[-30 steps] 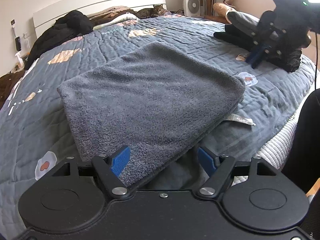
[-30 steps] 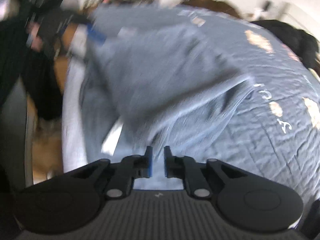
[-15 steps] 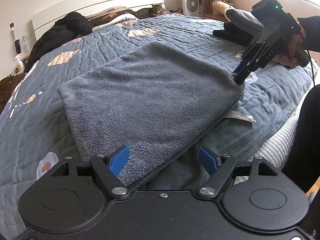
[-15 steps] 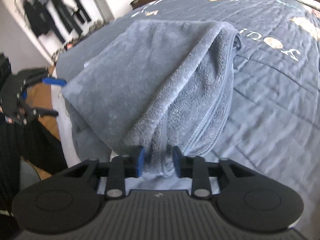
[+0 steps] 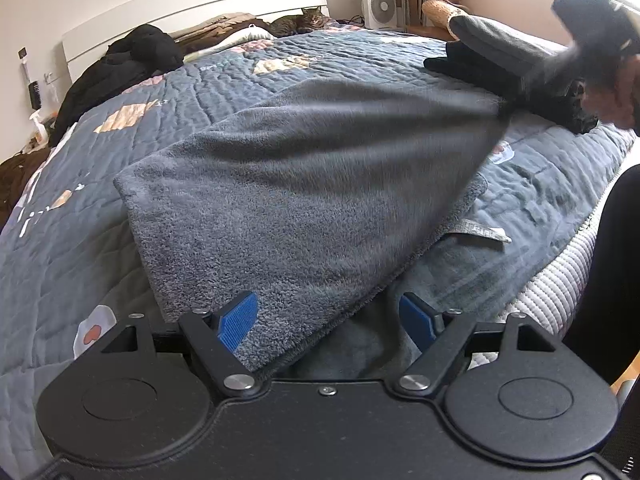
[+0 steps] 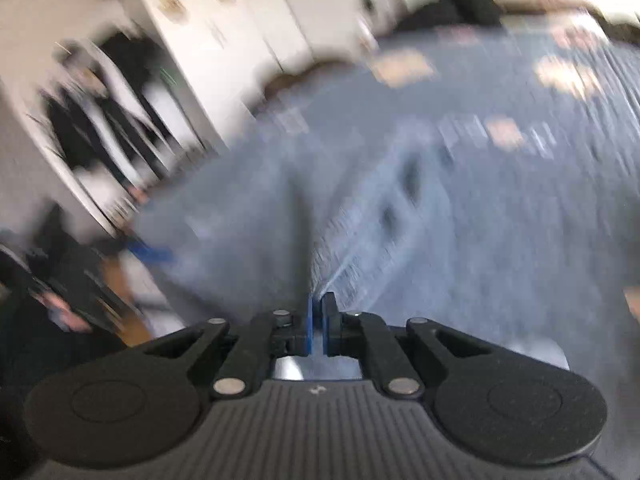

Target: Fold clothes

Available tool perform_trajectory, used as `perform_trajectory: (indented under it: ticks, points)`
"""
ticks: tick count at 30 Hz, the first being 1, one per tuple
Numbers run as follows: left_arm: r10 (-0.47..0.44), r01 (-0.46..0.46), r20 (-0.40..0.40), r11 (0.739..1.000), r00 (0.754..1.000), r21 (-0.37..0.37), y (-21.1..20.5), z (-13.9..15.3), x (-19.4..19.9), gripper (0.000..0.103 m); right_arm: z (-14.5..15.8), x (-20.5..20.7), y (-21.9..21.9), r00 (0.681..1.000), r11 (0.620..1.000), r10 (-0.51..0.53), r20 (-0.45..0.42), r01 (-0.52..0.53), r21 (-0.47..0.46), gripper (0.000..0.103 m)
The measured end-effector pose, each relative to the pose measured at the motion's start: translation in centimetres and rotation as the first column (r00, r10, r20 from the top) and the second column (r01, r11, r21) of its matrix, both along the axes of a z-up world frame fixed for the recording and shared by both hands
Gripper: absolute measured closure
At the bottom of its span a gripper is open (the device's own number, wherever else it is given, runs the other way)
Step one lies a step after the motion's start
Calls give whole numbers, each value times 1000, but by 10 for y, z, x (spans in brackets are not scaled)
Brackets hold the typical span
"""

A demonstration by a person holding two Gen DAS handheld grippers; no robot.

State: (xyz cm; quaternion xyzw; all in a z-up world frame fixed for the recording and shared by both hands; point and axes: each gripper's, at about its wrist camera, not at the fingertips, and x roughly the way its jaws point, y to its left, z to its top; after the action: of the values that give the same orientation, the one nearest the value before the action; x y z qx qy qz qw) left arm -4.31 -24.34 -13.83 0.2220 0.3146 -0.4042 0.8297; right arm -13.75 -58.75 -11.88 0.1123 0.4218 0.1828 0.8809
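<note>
**Lifting the far corner of the fleece**

I am pinching the far right corner of the grey fleece garment (image 5: 304,200) in my right gripper (image 5: 506,110), its blue pads pressed together on the cloth, and that corner is rising off the bed quilt (image 5: 120,152) while the rest is lying flat across the middle of the bed. In the right wrist view, which is heavily blurred, the fabric is running straight away from the closed pads in a taut ridge.

My left gripper (image 5: 328,320) is hovering at the near edge with its jaws spread wide, the near corner of the garment lying between the fingers (image 5: 236,320) but not squeezed.

The fleece is looking thick, soft and limp; I am judging it light but floppy, so it will sag and drag wherever it is unsupported, and its pile should give the pads good purchase. The corners and the hemmed edge are the sensible places to hold, so I am thinking the near corner wants clamping next.
</note>
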Motion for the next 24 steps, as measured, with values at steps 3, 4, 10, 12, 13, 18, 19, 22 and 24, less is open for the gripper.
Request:
perform_trajectory:
  ticks: [3,4,10,12,13,18,19,22,24]
  points:
    - [3,-3,-2,1000,1000,1,1,0,1,26,-22,4,3,994,995,27,-108,-37,-92,97]
    - [4,-4,-2,1000,1000,0,2,0,1,26,-24,5,3,992,993,33,-120,-45,-105,97]
    - [2,-2,-3,1000,1000,0,0,-1,1,26,-3,25,-11,998,997,-48,30,50,-61,94]
    - [-1,1,-3,1000,1000,3,-1,-1,0,26,2,40,-14,993,994,-87,83,92,-55,90]
    - [-1,1,-4,1000,1000,3,-1,-1,0,26,4,49,-15,988,992,-104,111,110,-55,89]
    - [1,-1,-9,1000,1000,7,-1,-3,2,26,7,102,-2,973,988,-70,218,98,-119,70]
    - [1,-1,-9,1000,1000,5,-1,-2,2,26,6,112,0,973,986,-55,223,88,-145,68]
    - [1,-1,-11,1000,1000,-10,0,-1,5,26,-1,141,1,980,980,-36,198,74,-187,65]
    - [-1,0,-23,999,1000,-33,-1,2,7,26,-5,151,1,983,983,-28,182,61,-175,64]
